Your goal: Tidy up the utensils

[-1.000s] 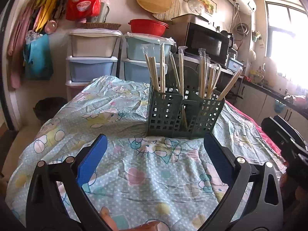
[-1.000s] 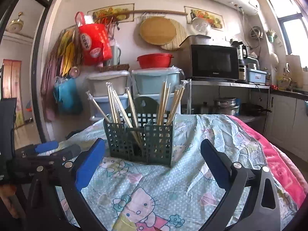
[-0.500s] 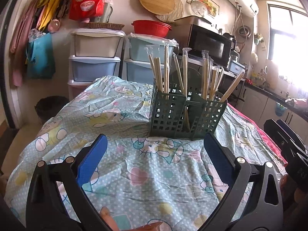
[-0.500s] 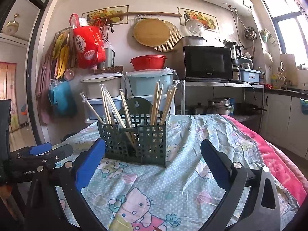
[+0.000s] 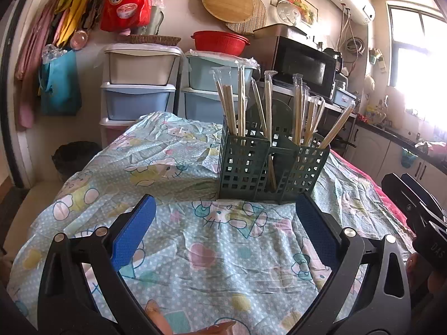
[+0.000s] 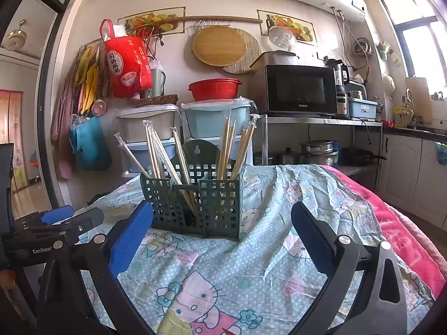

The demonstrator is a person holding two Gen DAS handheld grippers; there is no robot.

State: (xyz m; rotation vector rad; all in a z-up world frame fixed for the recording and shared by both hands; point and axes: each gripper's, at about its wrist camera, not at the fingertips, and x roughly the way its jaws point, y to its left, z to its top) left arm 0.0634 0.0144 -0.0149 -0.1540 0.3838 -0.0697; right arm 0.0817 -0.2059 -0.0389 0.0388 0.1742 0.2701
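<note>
Left gripper point(image 5: 223, 223) spread wide, empty; right gripper point(image 6: 222, 224) likewise spread, holding nothing. Both hover short of green lattice caddy point(image 5: 268, 164) standing mid-table on cartoon-print cloth point(image 5: 223, 251). Wrapped chopsticks point(image 6: 167, 156) all upright or leaning across its compartments; none loose on cloth. Sorting looks essentially finished; at most, straightening left.

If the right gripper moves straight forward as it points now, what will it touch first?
Most likely the green utensil caddy holding wrapped chopsticks. It stands ahead of the open right gripper, slightly left of centre; depth is unclear.
</note>
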